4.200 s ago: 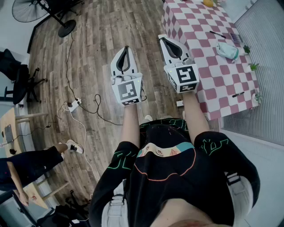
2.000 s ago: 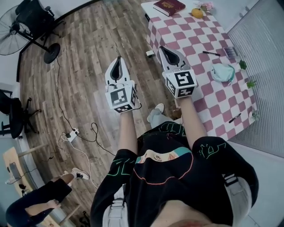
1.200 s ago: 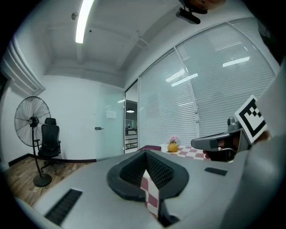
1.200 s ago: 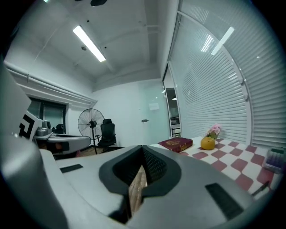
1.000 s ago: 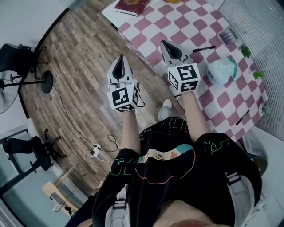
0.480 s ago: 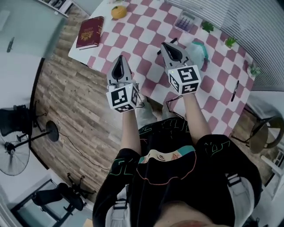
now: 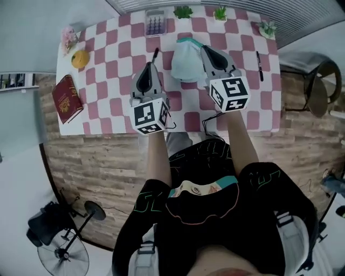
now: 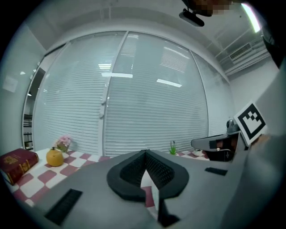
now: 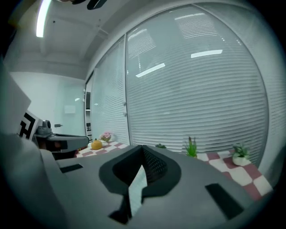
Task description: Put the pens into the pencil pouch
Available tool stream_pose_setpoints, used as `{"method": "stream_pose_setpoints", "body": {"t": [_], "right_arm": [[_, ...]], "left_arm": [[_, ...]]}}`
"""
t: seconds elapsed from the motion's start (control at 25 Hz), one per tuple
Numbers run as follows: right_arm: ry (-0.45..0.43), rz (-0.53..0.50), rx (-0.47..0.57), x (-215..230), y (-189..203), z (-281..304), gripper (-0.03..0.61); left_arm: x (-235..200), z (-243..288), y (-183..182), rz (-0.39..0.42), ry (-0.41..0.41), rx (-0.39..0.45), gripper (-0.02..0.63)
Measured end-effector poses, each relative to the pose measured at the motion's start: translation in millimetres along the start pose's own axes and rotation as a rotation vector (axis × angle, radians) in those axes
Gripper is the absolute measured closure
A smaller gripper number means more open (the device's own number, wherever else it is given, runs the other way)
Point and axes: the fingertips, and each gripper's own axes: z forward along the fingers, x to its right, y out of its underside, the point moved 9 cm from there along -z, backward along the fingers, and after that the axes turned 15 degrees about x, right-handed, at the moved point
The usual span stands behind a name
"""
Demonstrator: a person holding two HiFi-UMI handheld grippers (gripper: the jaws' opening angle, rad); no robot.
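Observation:
A mint-green pencil pouch (image 7: 185,55) lies on the pink-and-white checked table (image 7: 108,64), between my two grippers. One black pen (image 7: 156,54) lies just beyond the tip of my left gripper (image 7: 150,68). A second black pen (image 7: 259,58) lies near the table's right edge. My right gripper (image 7: 207,50) hovers at the pouch's right side. Both grippers point about level over the table with their jaws shut and nothing between them, as the left gripper view (image 8: 144,154) and right gripper view (image 9: 142,150) show.
A red book (image 7: 67,98), an orange (image 7: 80,58) and pink flowers (image 7: 68,36) sit at the table's left. A purple box (image 7: 155,22) and small potted plants (image 7: 183,12) line the far edge by the window blinds. A chair (image 7: 318,86) stands at the right, a fan (image 7: 64,253) behind.
The person has turned to face the table: it swung from the right side of the view to straight ahead. Both grippers, still shut, now reach over its near half by the pouch.

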Motion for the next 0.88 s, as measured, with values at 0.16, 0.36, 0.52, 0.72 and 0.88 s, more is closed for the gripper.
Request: {"method": "stream_pose_setpoints", "body": {"t": [0.16,0.36,0.52,0.72,0.88], "right_arm": [[0.114,-0.020,-0.032,21.8,5.3,-27.2,0.575],[0.201,-0.025,-0.056,36.6,9.2,-48.1,0.575],[0.218,-0.036,-0.053,47.1,6.4,-54.3,0.575],[0.251,-0.019,-0.047,69.0,5.2,-60.2,0.575],[0.260,-0.008,-0.040,79.4,4.9,-62.4,0.575]], "left_arm": [[16.7,21.0,14.9,-0.041,0.089,-0.041,0.618],[29.0,38.3,23.4,-0.060,0.160,-0.073,0.618],[33.7,52.9,26.3,-0.057,0.182,-0.093,0.579],[44.5,67.5,29.8,-0.062,0.225,-0.145,0.450],[50.6,82.1,40.3,-0.094,0.247,-0.272,0.354]]}}
